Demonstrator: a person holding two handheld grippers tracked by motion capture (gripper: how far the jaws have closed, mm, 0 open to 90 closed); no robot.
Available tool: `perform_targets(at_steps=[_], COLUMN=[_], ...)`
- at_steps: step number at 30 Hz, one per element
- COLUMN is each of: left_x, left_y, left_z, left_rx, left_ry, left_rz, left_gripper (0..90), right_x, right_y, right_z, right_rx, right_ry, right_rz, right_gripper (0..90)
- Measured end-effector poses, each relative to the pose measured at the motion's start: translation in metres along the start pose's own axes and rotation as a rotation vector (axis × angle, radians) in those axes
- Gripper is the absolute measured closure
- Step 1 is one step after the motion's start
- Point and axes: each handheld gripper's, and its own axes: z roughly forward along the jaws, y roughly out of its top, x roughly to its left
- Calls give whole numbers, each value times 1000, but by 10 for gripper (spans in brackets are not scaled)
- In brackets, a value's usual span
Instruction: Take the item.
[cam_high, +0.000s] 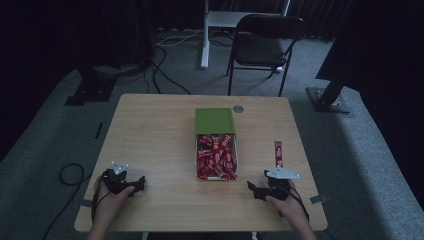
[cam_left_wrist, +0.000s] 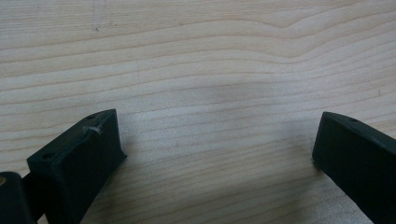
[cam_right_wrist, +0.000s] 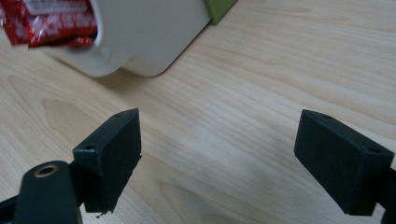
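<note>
The left gripper (cam_left_wrist: 215, 154) has its two black jaws spread wide with nothing between them, only bare pale wood grain of the table (cam_left_wrist: 196, 60) under them. The jaws are blocky matte plastic with small screw holes on top. In the high view this gripper (cam_high: 134, 186) sits near the table's 7 o'clock corner, held by the left hand (cam_high: 112, 200), its grey three-cornered plate on top.

The right gripper (cam_right_wrist: 219, 154) is also wide open and empty, its jaws hovering over the wood. At 11 o'clock from its jaws stands the rounded corner of a white box (cam_right_wrist: 140, 37), smooth and glossy, with red wrappers (cam_right_wrist: 42, 21) piled against its rim; white print on them is too blurred to read. A sliver of the green lid (cam_right_wrist: 219, 7) shows beyond the box at 12 o'clock. In the high view the right gripper (cam_high: 255, 190) is near the 5 o'clock corner, held by the right hand (cam_high: 290, 205).

The box (cam_high: 196, 155) lies at the table's centre, full of red packets (cam_high: 216, 155), with the flat green lid (cam_high: 214, 120) touching its far end. One loose red packet (cam_high: 278, 153) lies at 3 o'clock from the box, apart from it and just beyond the right gripper. A small round grey disc (cam_high: 238, 108) sits near the far edge.

Beyond the table, at 12 o'clock, a dark folding chair (cam_high: 265, 42) stands on grey carpet, with cables (cam_high: 160, 70) trailing at 11 o'clock.
</note>
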Motion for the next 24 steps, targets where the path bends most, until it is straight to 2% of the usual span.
perform_targets(at_steps=[4,6,9,11,19,24], left_x=[0,0,0,0,-1,-2], left_y=[0,0,0,0,1,1], left_z=[0,0,0,0,0,1], left_rx=[0,0,0,0,0,-2], left_ry=[0,0,-1,-2,0,-4], left_rz=[0,0,1,1,1,6], left_gripper=[19,19,19,19,19,19], right_x=[2,5,5,6,8,9], right_y=[-2,-4,-5,-7,-6,-6], right_z=[3,7,8,13,17,18], right_rx=[11,39,49,75,124,132], right_ry=[7,24,24,35,42,38], right_rz=[-18,-52,-56,-66,-117,-137], right_gripper=[139,138,138,141,136,125])
